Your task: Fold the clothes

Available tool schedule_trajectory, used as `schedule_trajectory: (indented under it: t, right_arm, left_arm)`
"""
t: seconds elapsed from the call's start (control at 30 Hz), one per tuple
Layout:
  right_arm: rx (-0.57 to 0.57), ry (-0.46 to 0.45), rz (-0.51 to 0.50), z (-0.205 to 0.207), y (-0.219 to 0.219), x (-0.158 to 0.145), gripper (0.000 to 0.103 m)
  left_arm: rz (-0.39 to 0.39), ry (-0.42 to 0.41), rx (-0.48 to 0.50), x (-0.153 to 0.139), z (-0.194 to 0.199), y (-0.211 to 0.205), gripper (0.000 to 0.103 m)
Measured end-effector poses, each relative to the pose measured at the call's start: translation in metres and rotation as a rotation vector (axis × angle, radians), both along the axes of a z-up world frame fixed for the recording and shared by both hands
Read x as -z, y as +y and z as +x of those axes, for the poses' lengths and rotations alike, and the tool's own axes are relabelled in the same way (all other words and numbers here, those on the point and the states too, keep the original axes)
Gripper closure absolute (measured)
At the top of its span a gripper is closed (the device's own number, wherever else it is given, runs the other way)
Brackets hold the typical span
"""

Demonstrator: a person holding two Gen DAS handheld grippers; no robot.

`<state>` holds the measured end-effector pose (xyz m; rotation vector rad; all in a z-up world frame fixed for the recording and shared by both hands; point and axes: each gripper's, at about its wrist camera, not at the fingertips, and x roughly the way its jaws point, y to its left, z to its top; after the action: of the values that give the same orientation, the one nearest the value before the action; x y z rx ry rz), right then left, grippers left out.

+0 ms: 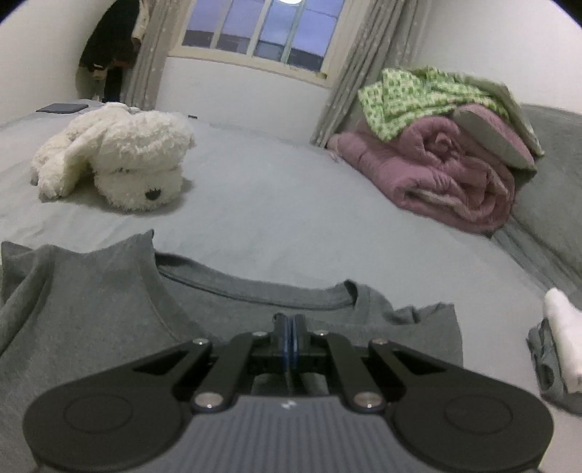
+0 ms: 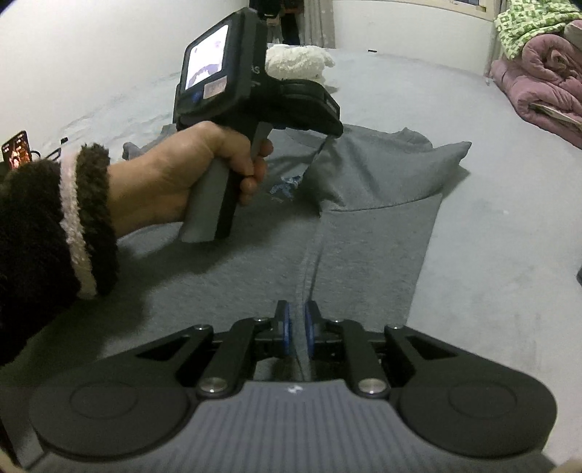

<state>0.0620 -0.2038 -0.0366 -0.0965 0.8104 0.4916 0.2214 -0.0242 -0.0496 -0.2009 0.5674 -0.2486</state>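
On the pale grey bed (image 1: 276, 203) a grey T-shirt (image 2: 367, 225) lies spread out, its collar toward the window (image 1: 262, 29) and one side folded over the middle, so that a long fold line runs down the cloth. Across the bed, well apart from the shirt, a white plush dog (image 1: 120, 160) lies on its side, and at the far corner by the curtain (image 1: 349, 72) a rolled pink quilt (image 1: 443, 174) carries a green patterned cloth (image 1: 429, 94) on top. Near the shirt's edge sits a small pile of grey and white clothes (image 1: 556, 349). The left gripper (image 1: 290, 327) is pressed shut, and the right wrist view shows shirt cloth rising to its tip near the collar. The left hand (image 2: 189, 174), in a dark fuzzy sleeve with a white band, grips its handle, whose small screen (image 2: 207, 56) glows; the letters on its side are too blurred to read. The right gripper (image 2: 297, 327) is nearly closed, pinching the raised fold of the shirt between its blue pads (image 2: 287, 329). A blue mark (image 2: 285, 183) on the shirt's chest cannot be read. A lit phone (image 2: 16, 149) lies at the bed's left edge.
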Motion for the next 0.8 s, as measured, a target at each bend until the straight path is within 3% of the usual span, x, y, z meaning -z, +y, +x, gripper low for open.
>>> schedule_trajectory:
  t: [0.13,0.23,0.27,0.37,0.4,0.5,0.67,0.77,0.8]
  right_arm:
    - [0.015,0.056,0.038,0.000,-0.010,-0.001,0.081]
    - [0.027,0.051,0.072,0.000,-0.021,-0.009,0.068]
    - [0.046,0.027,0.083,0.002,-0.029,-0.014,0.059]
    - [0.120,-0.022,0.112,0.028,-0.050,-0.021,0.056]
    - [0.147,-0.032,0.127,0.039,-0.057,-0.022,0.056]
    - [0.254,-0.013,0.253,0.087,-0.084,-0.011,0.056]
    - [0.401,0.046,0.523,0.159,-0.125,0.016,0.056]
    - [0.458,0.055,0.633,0.190,-0.133,0.029,0.056]
    - [0.467,0.057,0.651,0.197,-0.132,0.030,0.067]
  left_arm:
    - [0.037,0.024,0.013,0.004,0.001,-0.002,0.099]
    - [0.078,0.056,0.033,0.008,0.003,-0.004,0.082]
    - [0.063,0.057,0.034,0.008,0.003,-0.002,0.075]
    - [0.031,0.070,0.050,0.009,0.006,0.000,0.080]
    - [0.023,0.075,0.056,0.010,0.008,0.000,0.088]
    - [0.017,0.072,0.067,0.010,0.009,0.000,0.099]
    - [-0.030,0.059,0.081,0.009,0.014,0.002,0.100]
    - [-0.055,0.048,0.097,0.007,0.014,0.001,0.101]
    - [-0.062,0.046,0.103,0.006,0.015,0.000,0.101]
